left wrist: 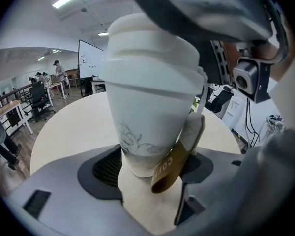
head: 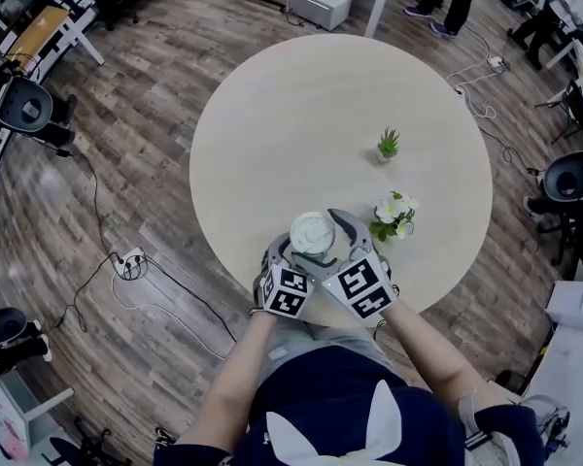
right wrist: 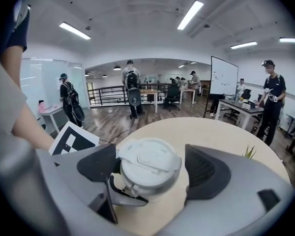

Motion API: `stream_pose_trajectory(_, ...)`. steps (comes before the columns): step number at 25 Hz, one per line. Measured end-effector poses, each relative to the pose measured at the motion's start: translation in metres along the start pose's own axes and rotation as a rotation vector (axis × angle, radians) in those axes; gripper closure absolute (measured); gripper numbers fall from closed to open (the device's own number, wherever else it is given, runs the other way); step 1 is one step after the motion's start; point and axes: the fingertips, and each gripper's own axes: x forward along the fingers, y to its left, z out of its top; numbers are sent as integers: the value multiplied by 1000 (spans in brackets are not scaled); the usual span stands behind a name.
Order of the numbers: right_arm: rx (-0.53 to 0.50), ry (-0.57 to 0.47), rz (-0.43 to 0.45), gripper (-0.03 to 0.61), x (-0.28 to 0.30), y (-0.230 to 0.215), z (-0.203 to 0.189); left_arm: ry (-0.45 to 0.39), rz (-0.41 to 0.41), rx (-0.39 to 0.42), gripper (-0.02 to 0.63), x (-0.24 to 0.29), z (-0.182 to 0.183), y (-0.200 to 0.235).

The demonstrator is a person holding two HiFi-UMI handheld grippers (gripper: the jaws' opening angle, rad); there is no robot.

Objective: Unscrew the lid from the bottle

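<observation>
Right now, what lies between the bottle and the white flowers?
In the head view, one jaw of the open right claw curves between the bottle and the white flowers; otherwise bare table.

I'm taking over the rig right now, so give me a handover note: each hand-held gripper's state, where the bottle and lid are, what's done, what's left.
Left hand-held gripper: shut on the base of the bottle, holding it upright near the edge of the table.
Right hand-held gripper: open, jaws straddling the lid, not clamping it.
Done: bottle secured.
Left: the lid sits on the bottle, loosened or not I can't tell; grip it, unscrew, lift off.
</observation>
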Motion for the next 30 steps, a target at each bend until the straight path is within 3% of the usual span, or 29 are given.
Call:
stream_pose_trajectory(6, 23, 47, -78, 130, 8, -4, -15, 9, 5, 3, 282, 1, 1, -2)
stream_pose_trajectory(12, 4, 52, -99, 146, 12, -1, -21, 7, 9, 4, 282, -2, 0, -2)
stream_pose_trajectory(18, -53, 80, -3, 149, 15, 0, -22, 11, 5, 5, 284, 0, -2, 0)
stream_pose_trajectory(30, -270, 204, 267, 150, 11, 7, -25, 14, -3, 8, 284, -1, -1, -3)
